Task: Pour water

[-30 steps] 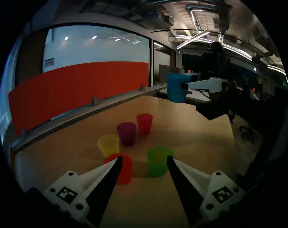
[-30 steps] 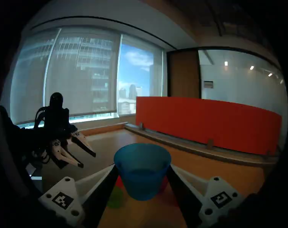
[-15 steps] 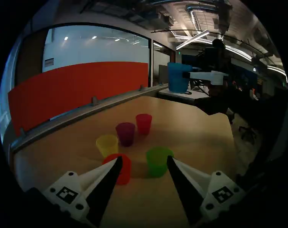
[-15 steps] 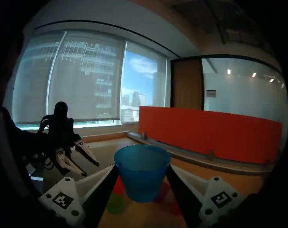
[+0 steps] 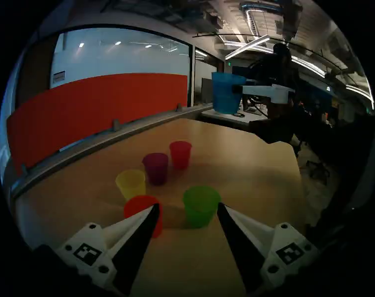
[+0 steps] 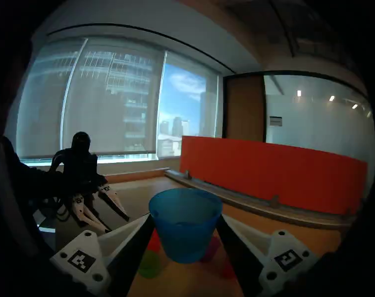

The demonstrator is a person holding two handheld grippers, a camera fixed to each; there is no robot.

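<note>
Your right gripper [image 6: 185, 218] clamps blue cup [image 6: 186, 235], upright; your left gripper [image 5: 187, 206] spread wide, empty, green cup [image 5: 201, 208] ahead.

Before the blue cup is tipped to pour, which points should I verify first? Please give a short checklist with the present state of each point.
1. Right tool shut on the blue cup, pressing it from both sides: ok.
2. Blue cup upright, water seemingly inside: ok.
3. Green cup, yellow cup, purple cup, far red cup and near red cup stand upright on the table: ok.
4. Blue cup exactly above one receiving cup: cannot tell.
5. Left tool open, holding nothing: ok.
</note>
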